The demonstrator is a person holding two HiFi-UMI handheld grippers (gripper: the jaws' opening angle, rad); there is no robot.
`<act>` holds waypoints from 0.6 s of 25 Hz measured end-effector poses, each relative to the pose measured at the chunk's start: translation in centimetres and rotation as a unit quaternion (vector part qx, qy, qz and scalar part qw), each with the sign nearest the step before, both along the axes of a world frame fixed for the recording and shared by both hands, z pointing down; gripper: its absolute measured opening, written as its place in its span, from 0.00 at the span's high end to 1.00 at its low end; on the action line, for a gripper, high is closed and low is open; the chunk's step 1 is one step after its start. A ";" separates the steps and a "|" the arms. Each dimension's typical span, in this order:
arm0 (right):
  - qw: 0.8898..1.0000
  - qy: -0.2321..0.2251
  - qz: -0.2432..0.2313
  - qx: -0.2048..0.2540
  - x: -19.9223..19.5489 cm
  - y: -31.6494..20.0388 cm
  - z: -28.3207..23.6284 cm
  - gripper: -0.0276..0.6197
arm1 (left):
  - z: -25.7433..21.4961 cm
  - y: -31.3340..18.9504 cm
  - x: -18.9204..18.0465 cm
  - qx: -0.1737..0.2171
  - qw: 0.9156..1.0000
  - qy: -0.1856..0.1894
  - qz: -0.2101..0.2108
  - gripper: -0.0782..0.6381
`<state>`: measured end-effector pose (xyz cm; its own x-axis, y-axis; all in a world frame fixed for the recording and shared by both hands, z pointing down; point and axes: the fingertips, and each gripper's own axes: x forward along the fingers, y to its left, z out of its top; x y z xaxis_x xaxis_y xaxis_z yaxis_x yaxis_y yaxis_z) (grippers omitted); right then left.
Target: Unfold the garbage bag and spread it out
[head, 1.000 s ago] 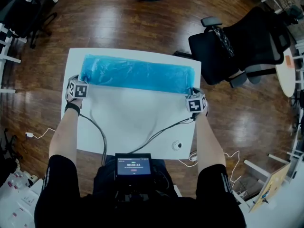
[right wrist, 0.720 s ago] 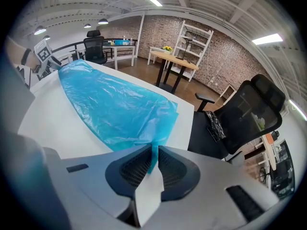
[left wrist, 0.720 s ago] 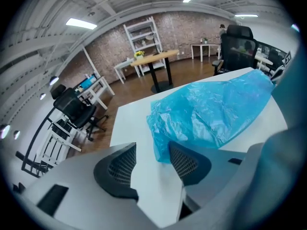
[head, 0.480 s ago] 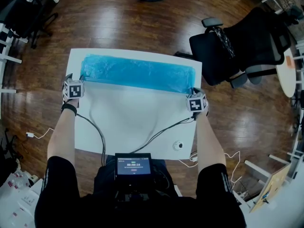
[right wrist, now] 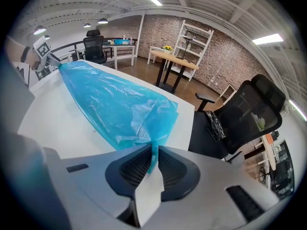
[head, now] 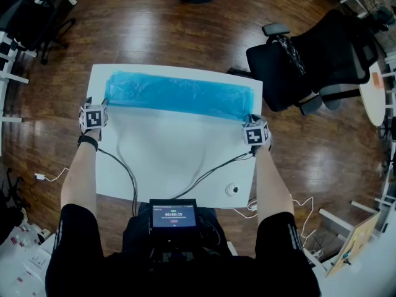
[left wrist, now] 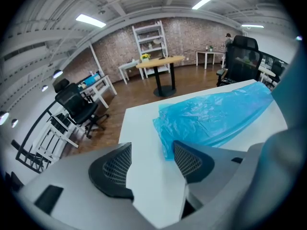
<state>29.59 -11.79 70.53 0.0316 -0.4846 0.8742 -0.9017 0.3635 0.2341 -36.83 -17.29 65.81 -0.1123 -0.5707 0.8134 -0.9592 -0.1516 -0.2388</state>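
Left gripper (left wrist: 152, 163): jaws wide apart, having just been opening; only the bare white table (left wrist: 144, 128) lies between them; the near corner of the blue garbage bag (left wrist: 211, 116) sits just ahead of its right-hand pad, not gripped. Right gripper (right wrist: 154, 158): jaws narrow, pinched on the bag's other near corner; from that pinch the bag runs ahead and to the left as a long, wrinkled strip lying flat on the table.
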 end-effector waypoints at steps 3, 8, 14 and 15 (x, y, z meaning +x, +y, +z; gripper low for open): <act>1.000 -0.002 -0.001 -0.001 0.0 0.0 0.0 0.87 | 0.0 0.2 -0.7 -0.002 1.000 0.002 -0.011 0.49; 1.000 0.000 0.001 -0.005 0.1 0.0 0.0 0.87 | -0.2 0.0 -1.1 0.002 1.000 -0.004 -0.007 0.49; 1.000 0.003 0.002 -0.006 -0.1 0.0 0.0 0.87 | -1.0 -0.1 -2.5 0.008 1.000 -0.013 -0.015 0.49; 1.000 0.002 0.003 -0.007 -0.1 0.1 0.0 0.87 | -1.0 0.0 -2.9 0.007 1.000 -0.013 -0.018 0.49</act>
